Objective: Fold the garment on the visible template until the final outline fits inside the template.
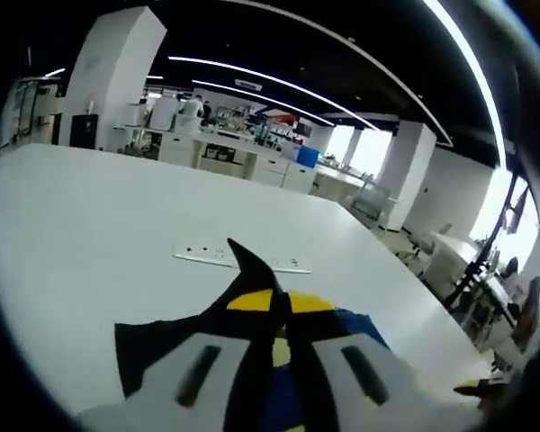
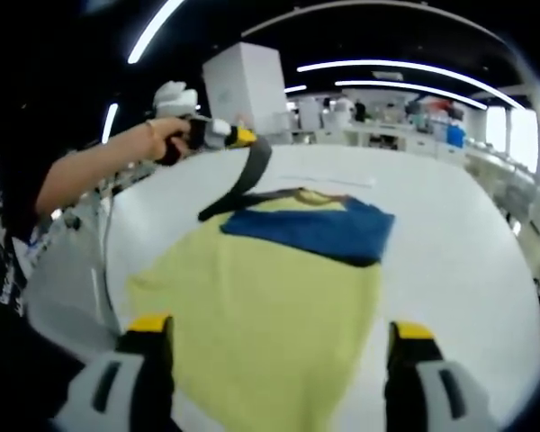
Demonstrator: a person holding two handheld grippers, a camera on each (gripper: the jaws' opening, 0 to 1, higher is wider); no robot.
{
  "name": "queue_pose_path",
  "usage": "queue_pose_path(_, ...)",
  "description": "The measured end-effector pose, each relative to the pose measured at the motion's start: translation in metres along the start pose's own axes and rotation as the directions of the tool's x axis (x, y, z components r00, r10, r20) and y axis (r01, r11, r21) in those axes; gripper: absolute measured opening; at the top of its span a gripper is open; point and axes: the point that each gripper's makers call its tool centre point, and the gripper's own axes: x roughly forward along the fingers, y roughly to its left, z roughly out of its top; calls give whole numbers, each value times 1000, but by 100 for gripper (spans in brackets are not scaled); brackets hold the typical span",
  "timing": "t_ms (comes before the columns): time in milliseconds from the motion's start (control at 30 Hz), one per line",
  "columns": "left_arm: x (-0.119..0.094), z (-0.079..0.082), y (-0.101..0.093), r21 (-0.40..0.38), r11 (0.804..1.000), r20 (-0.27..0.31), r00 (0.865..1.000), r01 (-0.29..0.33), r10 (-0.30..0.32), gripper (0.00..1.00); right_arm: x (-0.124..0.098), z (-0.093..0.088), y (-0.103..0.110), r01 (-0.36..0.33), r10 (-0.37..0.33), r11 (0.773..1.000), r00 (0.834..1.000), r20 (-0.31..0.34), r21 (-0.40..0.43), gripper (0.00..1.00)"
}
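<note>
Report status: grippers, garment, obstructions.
Left gripper shut on black sleeve, lifted. Right gripper open above yellow garment. Blue sleeve folded inward.

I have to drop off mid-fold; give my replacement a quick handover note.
Left gripper: shut on the garment's dark sleeve, lifted above the table.
Right gripper: open, holding nothing, over the near yellow part of the garment.
Garment lies on the white table, blue section at the far end.
Done: sleeve picked up. I cannot make out the template.
Left: lay the sleeve inward, finish the folds.
</note>
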Motion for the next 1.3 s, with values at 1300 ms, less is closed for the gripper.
queue_pose_path(1300,30,-97,-152,-108,921,-137,912,374,-387,1,-2,-21,6,-5,5,1000,999,-38,8,99)
